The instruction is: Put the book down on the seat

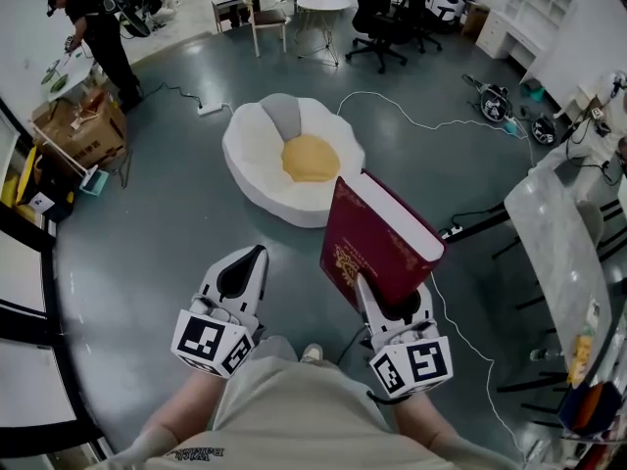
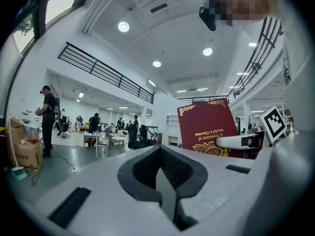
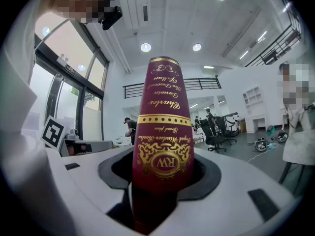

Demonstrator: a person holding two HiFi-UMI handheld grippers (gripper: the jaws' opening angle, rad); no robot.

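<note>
A thick dark red book [image 1: 377, 243] with gold lettering stands upright in my right gripper [image 1: 377, 297], which is shut on its lower end. In the right gripper view its spine [image 3: 162, 132] rises from between the jaws of the gripper [image 3: 160, 181]. On the floor ahead lies the seat [image 1: 257, 164], a white round cushion chair with a yellow centre pad [image 1: 311, 158], apart from the book. Left of the book, my left gripper [image 1: 257, 258] points level, jaws together and empty. The left gripper view shows its closed jaws [image 2: 162, 154] and the book's cover [image 2: 205, 127] at right.
A person [image 1: 98, 32] stands at the far left by cardboard boxes [image 1: 83, 130]. A marble-topped table [image 1: 563, 243] is at the right. White cables [image 1: 411, 116] run over the grey floor behind and beside the seat. Office chairs [image 1: 382, 18] and a round table [image 1: 321, 6] stand at the back.
</note>
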